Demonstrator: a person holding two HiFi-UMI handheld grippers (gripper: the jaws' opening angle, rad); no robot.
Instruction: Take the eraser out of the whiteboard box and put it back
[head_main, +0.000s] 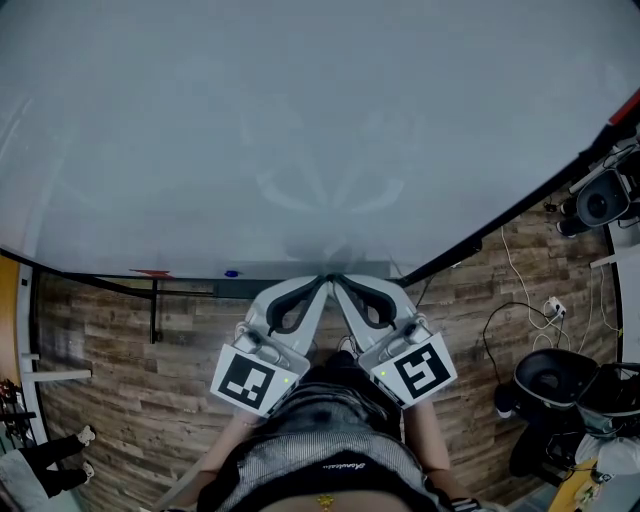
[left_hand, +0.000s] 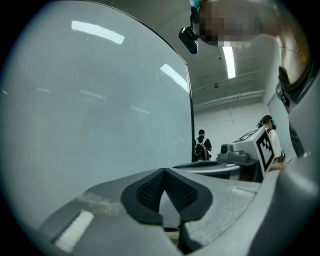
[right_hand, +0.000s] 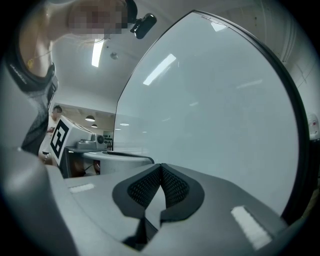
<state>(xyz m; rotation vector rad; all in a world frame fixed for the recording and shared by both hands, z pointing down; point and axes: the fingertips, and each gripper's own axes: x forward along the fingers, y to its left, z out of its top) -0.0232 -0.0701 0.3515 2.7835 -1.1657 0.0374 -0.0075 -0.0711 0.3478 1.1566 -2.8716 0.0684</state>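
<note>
Left hand-held gripper and right hand-held gripper both pressed together, empty; tips just beside whiteboard box.

I see my right gripper with its jaws pressed together on nothing, the whiteboard filling the view ahead, the left gripper alongside.

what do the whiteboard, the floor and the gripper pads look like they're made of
Whiteboard: a smooth, glossy white panel in a dark frame, perhaps coated steel or melamine; ceiling lights reflect off it.
Floor: wood planks or wood-look laminate; brown grain and staggered board joints show.
Pads: probably matte black rubber, with a fine dotted grip texture.
</note>
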